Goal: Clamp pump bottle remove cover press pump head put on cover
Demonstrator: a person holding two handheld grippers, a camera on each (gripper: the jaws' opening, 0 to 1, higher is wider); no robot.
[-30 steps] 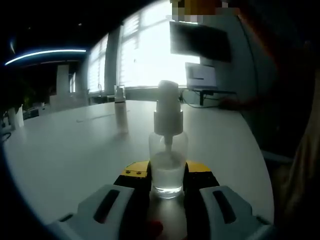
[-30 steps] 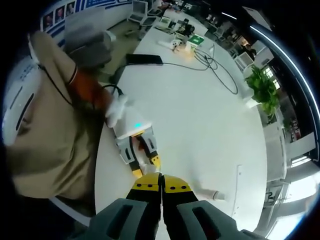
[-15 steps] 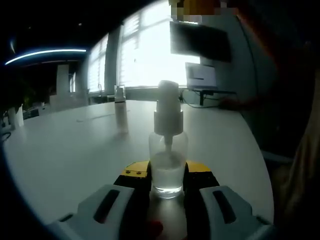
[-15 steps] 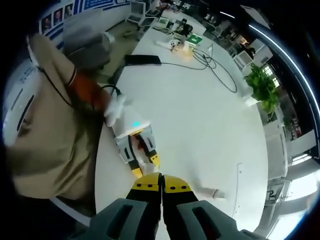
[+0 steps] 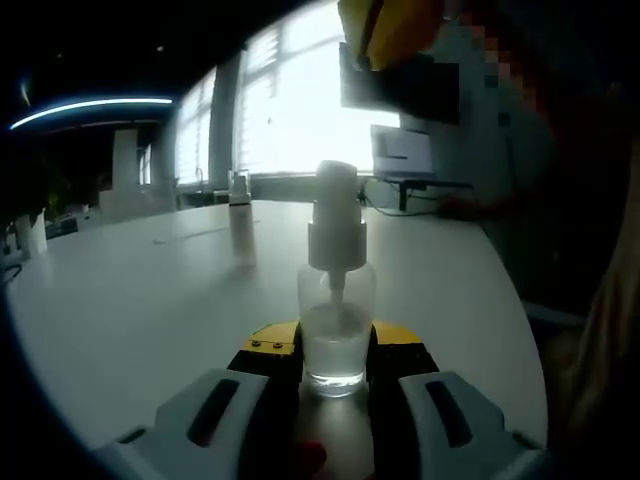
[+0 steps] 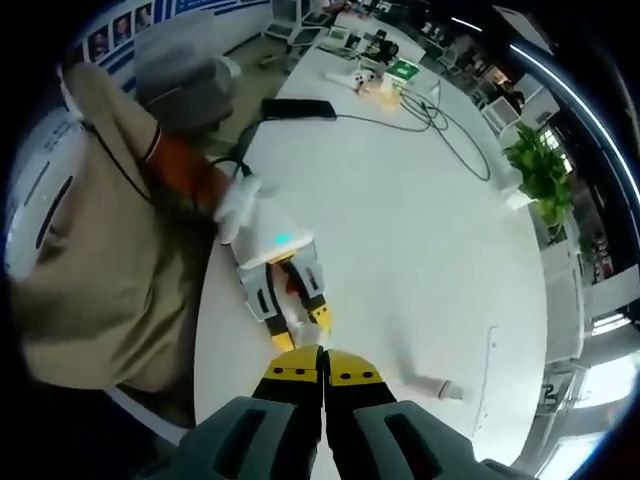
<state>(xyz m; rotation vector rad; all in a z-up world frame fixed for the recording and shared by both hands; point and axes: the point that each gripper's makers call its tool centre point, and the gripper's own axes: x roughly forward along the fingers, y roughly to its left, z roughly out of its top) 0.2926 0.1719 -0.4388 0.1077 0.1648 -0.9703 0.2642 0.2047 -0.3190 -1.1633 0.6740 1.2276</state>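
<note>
L gripper (image 5: 335,365) pinches clear pump bottle (image 5: 336,320) upright on white table (image 5: 150,300); R gripper (image 6: 322,375) jaws pressed together above it, cover (image 6: 433,384) lying nearby

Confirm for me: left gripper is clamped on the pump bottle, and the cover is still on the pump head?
Not quite. The left gripper is clamped on the pump bottle, but the cover is already off, lying on the table beside it, as the right gripper view shows.
</note>
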